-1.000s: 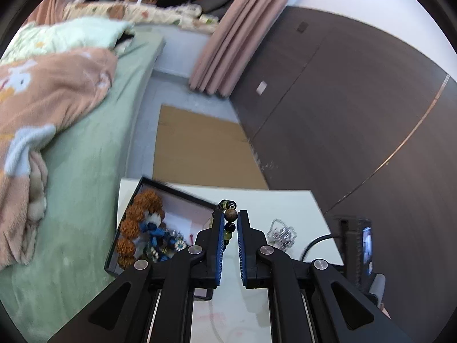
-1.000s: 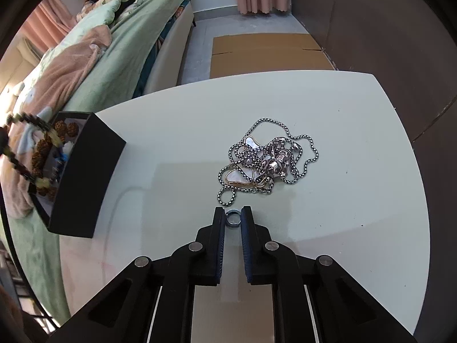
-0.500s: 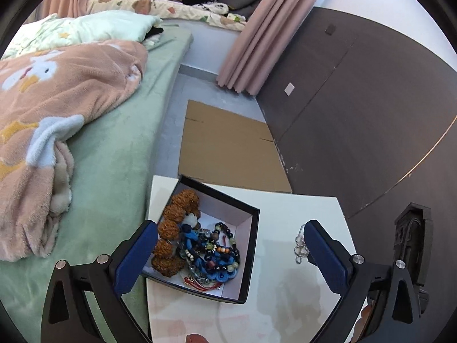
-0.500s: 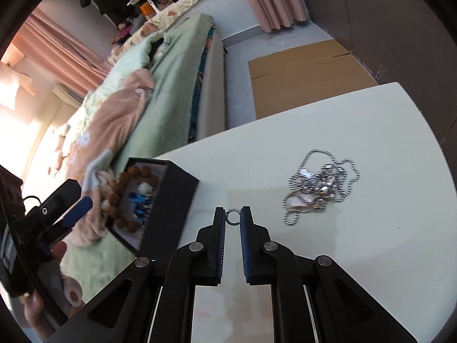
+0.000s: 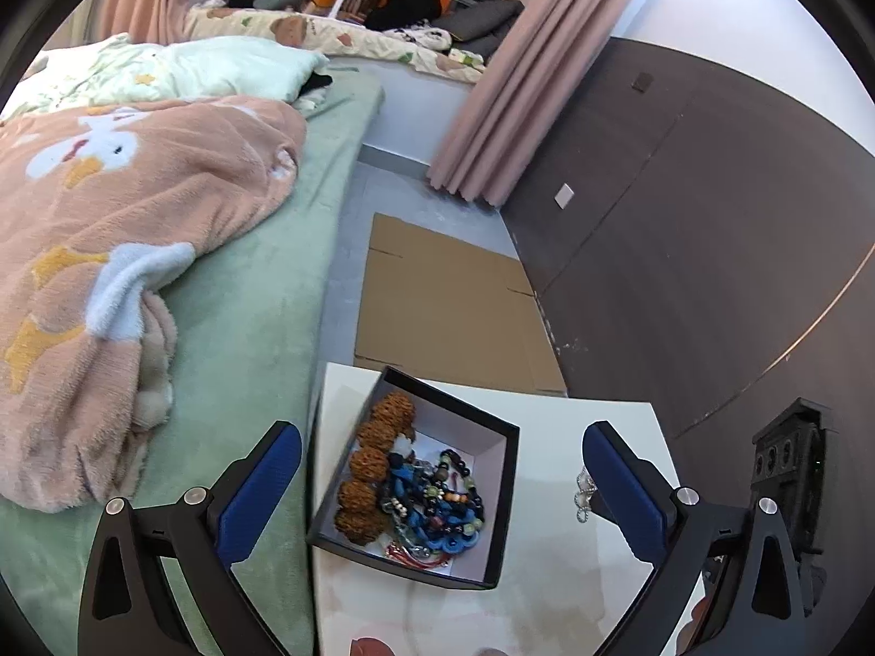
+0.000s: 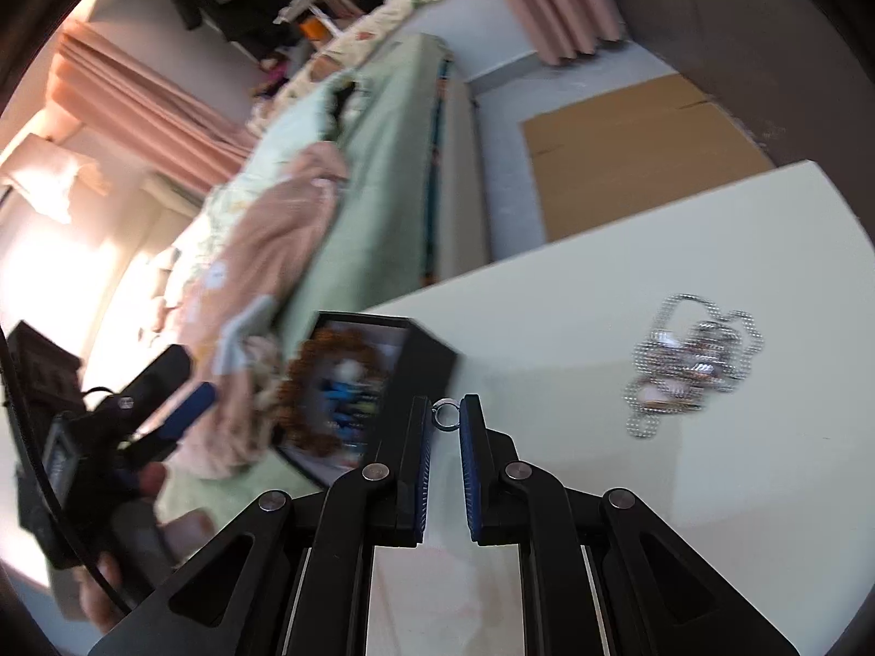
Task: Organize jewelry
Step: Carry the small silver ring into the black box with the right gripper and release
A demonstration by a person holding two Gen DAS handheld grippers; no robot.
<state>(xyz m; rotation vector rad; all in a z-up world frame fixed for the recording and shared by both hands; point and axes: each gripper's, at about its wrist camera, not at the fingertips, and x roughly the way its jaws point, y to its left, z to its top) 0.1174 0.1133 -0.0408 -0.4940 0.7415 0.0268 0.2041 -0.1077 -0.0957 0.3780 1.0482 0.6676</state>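
A black jewelry box (image 5: 500,497) with a white inside sits at the table's left edge. It holds brown seed beads (image 5: 377,459), blue pieces and a dark beaded bracelet (image 5: 456,484). My left gripper (image 5: 443,492) is wide open and empty above the box. My right gripper (image 6: 446,415) is shut on a small silver ring (image 6: 446,416) and holds it above the table beside the box (image 6: 426,361). A tangle of silver chains (image 6: 694,361) lies on the table to the right; a bit of it shows in the left wrist view (image 5: 585,492).
The white table (image 6: 656,492) stands next to a green bed (image 5: 246,328) with a pink blanket (image 5: 126,229). Flat cardboard (image 5: 443,300) lies on the floor beyond. A dark wall (image 5: 683,218) runs on the right. The left gripper shows at left in the right wrist view (image 6: 164,410).
My left gripper opened and dropped the beaded bracelet into the box, then stayed wide open. My right gripper lifted the ring off the table and carried it left toward the box.
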